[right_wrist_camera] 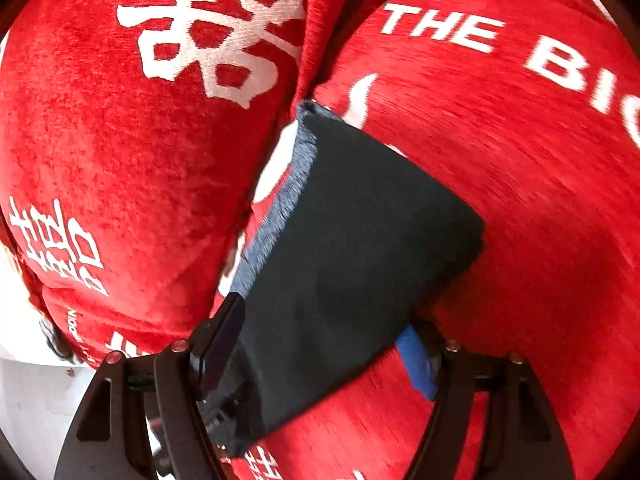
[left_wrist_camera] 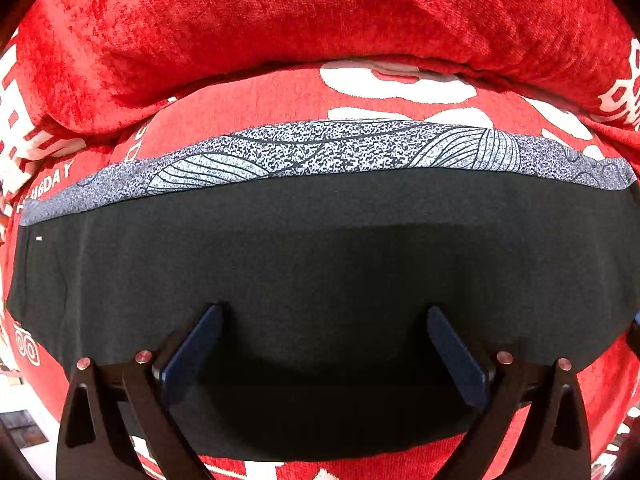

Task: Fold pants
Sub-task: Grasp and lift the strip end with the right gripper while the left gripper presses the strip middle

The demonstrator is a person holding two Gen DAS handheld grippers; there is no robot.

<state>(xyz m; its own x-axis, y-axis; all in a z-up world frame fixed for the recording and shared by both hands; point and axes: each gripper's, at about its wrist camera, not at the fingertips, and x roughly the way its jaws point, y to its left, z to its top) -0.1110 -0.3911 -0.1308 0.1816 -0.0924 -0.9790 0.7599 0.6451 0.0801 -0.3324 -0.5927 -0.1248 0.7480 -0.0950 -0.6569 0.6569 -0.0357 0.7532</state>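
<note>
Surface: red plush cover (left_wrist_camera: 320,20) with white lettering, bunched into a thick roll along the top of the left view. Pale floor (right_wrist_camera: 32,400) shows at bottom left in the right view; no more of the room is visible.

Pants (left_wrist_camera: 320,264): black, folded flat on the cover, grey patterned band (left_wrist_camera: 328,148) along the far edge.

Left gripper (left_wrist_camera: 324,354): jaws wide, over the black cloth; contact cannot be told.

Right gripper (right_wrist_camera: 320,352): jaws wide, a folded end of the pants (right_wrist_camera: 352,248) between them. The cloth covers most of the blue right pad; grip unclear. Right view motion-blurred.
</note>
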